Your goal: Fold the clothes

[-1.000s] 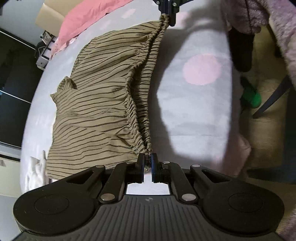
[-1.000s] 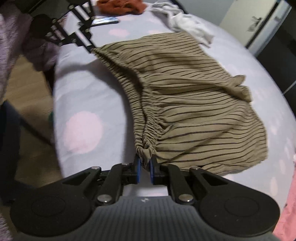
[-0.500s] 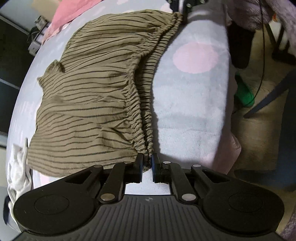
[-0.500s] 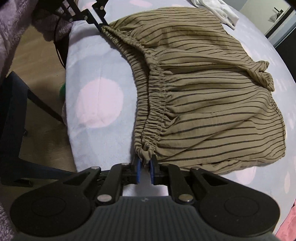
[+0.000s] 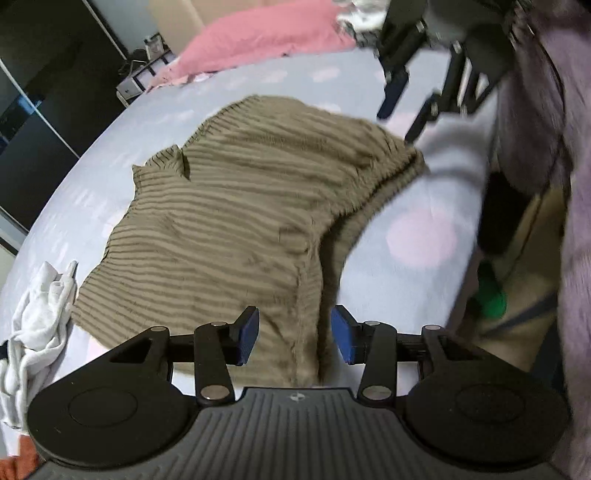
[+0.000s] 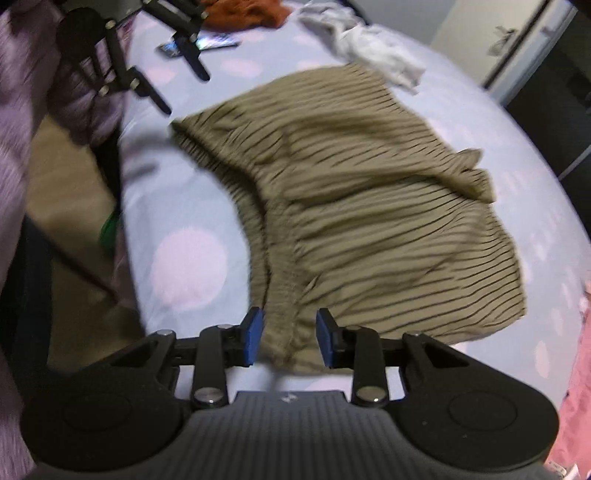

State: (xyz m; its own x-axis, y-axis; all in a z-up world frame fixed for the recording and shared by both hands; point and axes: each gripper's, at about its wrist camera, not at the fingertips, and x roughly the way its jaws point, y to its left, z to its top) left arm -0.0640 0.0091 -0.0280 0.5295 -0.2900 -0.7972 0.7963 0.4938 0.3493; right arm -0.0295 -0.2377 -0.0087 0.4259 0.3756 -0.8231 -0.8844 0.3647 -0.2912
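An olive-brown striped garment (image 5: 240,221) with an elastic waistband lies spread on the pale lilac bed; it also shows in the right wrist view (image 6: 369,221). My left gripper (image 5: 294,338) is open, its blue pads on either side of one waistband end lying below them. My right gripper (image 6: 290,341) is open over the other waistband end. Each gripper shows in the other's view, the right gripper (image 5: 406,99) and the left gripper (image 6: 181,81), both raised above the bed. The frames are motion-blurred.
The bed sheet (image 5: 424,236) has pink dots. A white cloth (image 5: 33,325) lies at the garment's far side, also in the right wrist view (image 6: 373,48). An orange cloth (image 6: 243,13), a pink pillow (image 5: 266,37) and the bed edge with floor (image 6: 62,184) are in view.
Both grippers have opened and let go of the waistband ends. The garment now lies slack on the bed, and both grippers have lifted slightly.
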